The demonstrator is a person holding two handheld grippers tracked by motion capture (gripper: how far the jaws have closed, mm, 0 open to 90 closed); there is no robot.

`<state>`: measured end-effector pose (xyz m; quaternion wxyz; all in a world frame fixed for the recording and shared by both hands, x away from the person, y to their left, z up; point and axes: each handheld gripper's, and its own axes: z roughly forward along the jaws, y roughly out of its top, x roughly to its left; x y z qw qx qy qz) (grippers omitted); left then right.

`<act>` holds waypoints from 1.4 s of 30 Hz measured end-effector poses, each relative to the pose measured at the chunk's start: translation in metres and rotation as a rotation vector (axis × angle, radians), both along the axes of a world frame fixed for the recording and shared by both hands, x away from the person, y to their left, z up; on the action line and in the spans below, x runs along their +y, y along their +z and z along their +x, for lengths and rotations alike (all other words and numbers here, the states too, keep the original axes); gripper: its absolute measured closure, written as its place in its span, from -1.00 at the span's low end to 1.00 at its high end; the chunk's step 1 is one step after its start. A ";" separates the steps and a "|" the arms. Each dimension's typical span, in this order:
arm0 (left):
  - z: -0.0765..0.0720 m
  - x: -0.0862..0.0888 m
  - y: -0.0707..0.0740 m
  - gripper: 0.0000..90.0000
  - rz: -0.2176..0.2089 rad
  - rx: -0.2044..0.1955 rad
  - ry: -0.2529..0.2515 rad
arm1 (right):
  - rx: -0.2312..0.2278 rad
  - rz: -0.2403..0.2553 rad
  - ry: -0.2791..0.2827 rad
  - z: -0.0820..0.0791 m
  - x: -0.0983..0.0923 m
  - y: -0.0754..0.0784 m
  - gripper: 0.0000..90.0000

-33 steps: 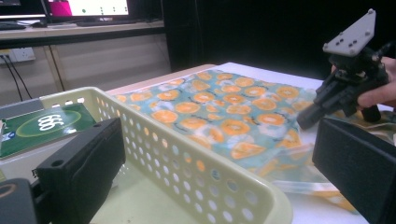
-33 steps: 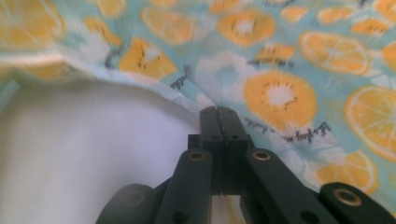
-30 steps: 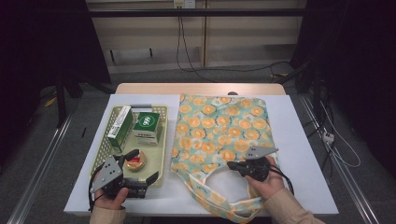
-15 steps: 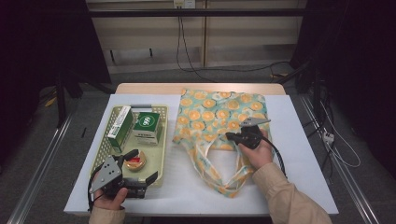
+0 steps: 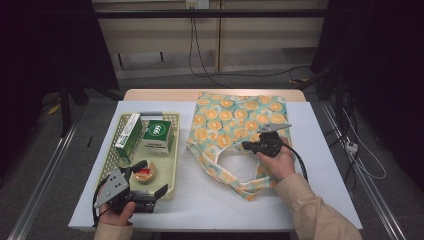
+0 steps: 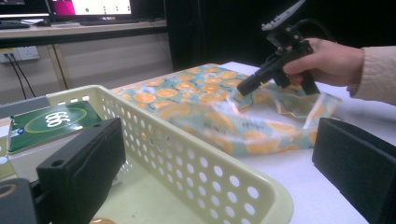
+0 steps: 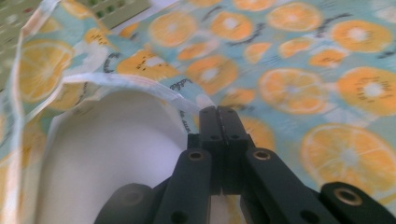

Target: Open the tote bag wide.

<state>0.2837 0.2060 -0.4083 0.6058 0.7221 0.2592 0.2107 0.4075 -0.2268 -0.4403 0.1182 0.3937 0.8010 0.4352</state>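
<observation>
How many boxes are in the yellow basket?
2: a long white-and-green box along the basket's left side, and a green "666" box beside it, at the far end.

The high view is evenly lit from above: the white desk [image 5: 310,125] is bright while the room around it sinks into near black at both sides. Shadows on the desk are faint and soft, and there is no glare.

In the left gripper view the near black jaws are out of focus, the patterned bag [image 6: 210,102] is smeared with blur, and a lit screen [image 6: 91,7] glows at the top edge.

The right gripper view is soft throughout: the orange print is hazy toward the far edges and the jaws' base blurs at the bottom.
</observation>
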 end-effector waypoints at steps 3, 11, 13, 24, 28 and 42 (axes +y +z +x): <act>0.000 0.000 0.000 -0.94 -0.002 -0.001 0.000 | 0.019 0.001 0.046 -0.009 0.007 0.000 0.97; 0.000 -0.001 0.000 -0.94 0.002 -0.003 0.002 | -0.017 -0.010 0.064 -0.037 0.009 0.016 0.19; 0.000 -0.001 0.000 -0.94 0.002 -0.002 0.002 | -0.024 -0.034 0.077 -0.045 0.010 0.022 0.10; 0.000 -0.002 0.000 -0.94 0.006 -0.002 -0.001 | 0.053 0.000 0.252 -0.075 0.040 0.012 0.09; 0.000 -0.002 -0.001 -0.94 0.006 0.001 0.000 | 0.101 0.003 0.302 -0.083 0.051 -0.006 0.25; 0.001 -0.001 0.000 -0.94 0.002 0.001 0.003 | 0.132 0.047 0.376 -0.088 0.068 -0.007 0.99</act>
